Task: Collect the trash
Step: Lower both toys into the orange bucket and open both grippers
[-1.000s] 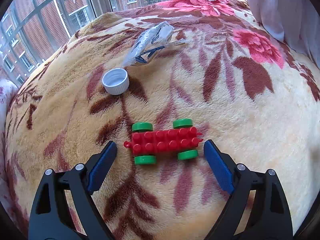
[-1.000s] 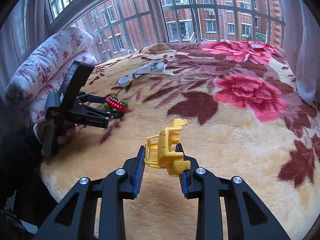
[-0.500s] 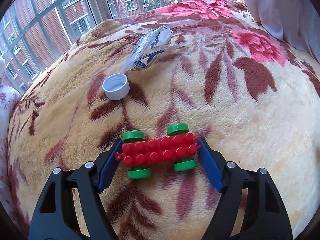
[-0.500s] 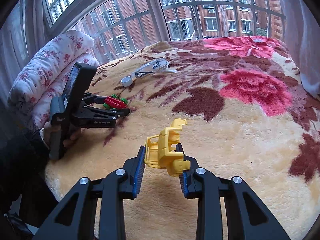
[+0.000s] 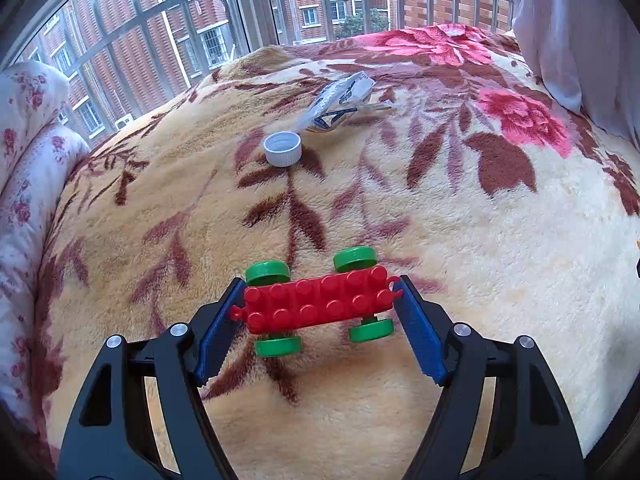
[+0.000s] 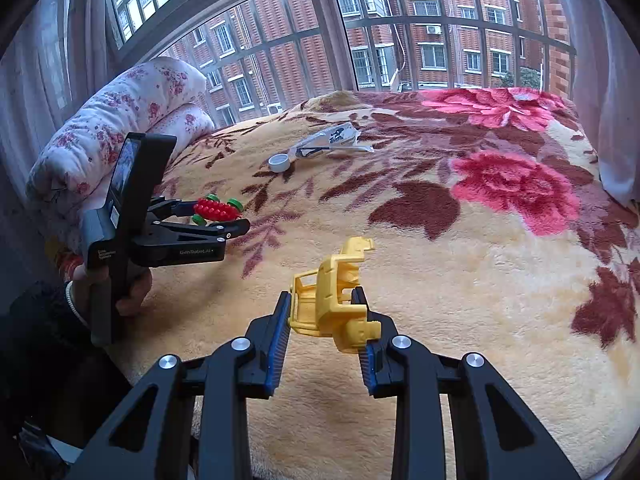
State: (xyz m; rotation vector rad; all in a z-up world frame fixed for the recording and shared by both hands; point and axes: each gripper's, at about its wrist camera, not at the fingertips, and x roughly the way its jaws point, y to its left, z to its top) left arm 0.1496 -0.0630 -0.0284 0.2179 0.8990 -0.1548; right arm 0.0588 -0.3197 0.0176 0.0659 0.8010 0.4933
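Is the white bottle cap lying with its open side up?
Yes: the white bottle cap shows its hollow inside, resting on the blanket.

We see the left gripper point(image 5: 320, 312) angled down, blue pads clamped on the ends of something red between the fingers. Right gripper point(image 6: 324, 320) angled down, pads pinching something yellow. Left hand point(image 6: 120, 288) wraps the handle.

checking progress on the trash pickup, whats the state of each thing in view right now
left gripper: shut on the red toy car
red toy car: held by its ends, off the blanket
right gripper: shut on the yellow toy part
yellow toy part: held above the blanket
white bottle cap: on the blanket, open side up
crumpled wrapper: lying flat beside the cap, untouched
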